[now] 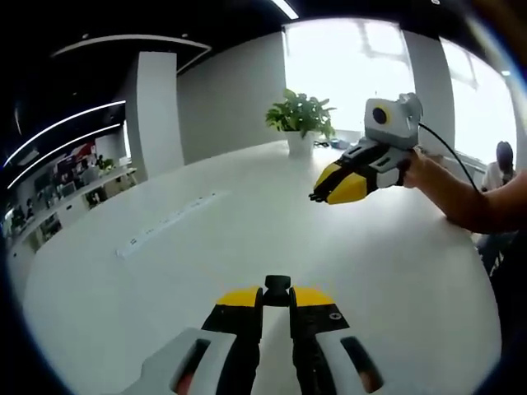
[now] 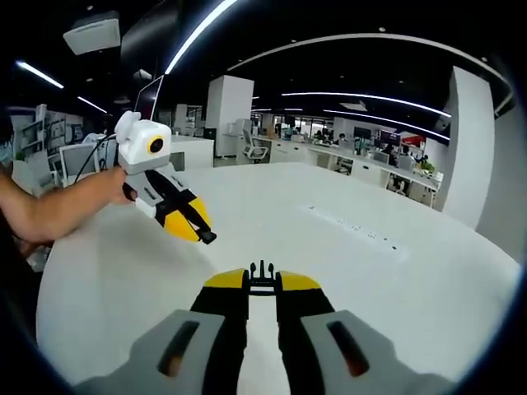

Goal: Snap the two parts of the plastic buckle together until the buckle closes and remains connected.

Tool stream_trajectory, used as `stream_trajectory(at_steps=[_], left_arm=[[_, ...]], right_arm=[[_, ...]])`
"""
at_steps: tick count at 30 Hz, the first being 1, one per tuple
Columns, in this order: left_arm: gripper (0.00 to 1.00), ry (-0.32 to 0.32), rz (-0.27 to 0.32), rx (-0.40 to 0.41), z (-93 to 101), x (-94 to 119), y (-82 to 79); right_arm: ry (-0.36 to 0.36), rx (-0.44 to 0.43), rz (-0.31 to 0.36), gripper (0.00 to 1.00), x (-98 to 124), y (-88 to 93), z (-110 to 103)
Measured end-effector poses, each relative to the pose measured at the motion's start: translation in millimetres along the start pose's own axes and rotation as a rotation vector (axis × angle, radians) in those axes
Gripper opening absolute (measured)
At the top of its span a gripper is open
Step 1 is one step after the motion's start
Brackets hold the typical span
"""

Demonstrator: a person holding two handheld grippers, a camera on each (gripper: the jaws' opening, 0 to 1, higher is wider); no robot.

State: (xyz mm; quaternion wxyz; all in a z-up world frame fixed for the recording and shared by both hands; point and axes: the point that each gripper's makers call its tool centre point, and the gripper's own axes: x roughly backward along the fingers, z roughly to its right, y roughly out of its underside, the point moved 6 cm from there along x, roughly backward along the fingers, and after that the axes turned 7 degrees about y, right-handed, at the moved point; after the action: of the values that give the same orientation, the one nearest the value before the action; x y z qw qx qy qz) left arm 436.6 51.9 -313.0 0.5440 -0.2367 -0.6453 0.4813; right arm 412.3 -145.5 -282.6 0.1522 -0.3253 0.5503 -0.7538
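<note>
Two black plastic buckle halves [image 1: 277, 285] [image 2: 262, 272], each pinched between yellow-tipped jaws.

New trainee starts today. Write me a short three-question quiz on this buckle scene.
1. True or false: the pronged buckle part and the other buckle part are already snapped together.
2. The left tongs are: A) shut on a buckle part, B) wide open, C) holding a cup.
3. Fill in: in the left gripper view, a potted ____ stands on the white table beyond the right tongs.
Key: 1 false. 2 A. 3 plant.
</note>
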Motion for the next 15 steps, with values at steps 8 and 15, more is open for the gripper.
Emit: stream_trajectory(at_steps=[8,15], left_arm=[[0.11,0.001,-0.007,-0.002,5.5,2.4,4.4],[0.11,0.011,-0.006,-0.011,10.3,2.1,3.2]], right_arm=[[0.000,0.000,-0.002,0.11,6.4,4.3,-6.1],[0.001,-0.004,0.004,0.11,10.3,6.4,-9.0]])
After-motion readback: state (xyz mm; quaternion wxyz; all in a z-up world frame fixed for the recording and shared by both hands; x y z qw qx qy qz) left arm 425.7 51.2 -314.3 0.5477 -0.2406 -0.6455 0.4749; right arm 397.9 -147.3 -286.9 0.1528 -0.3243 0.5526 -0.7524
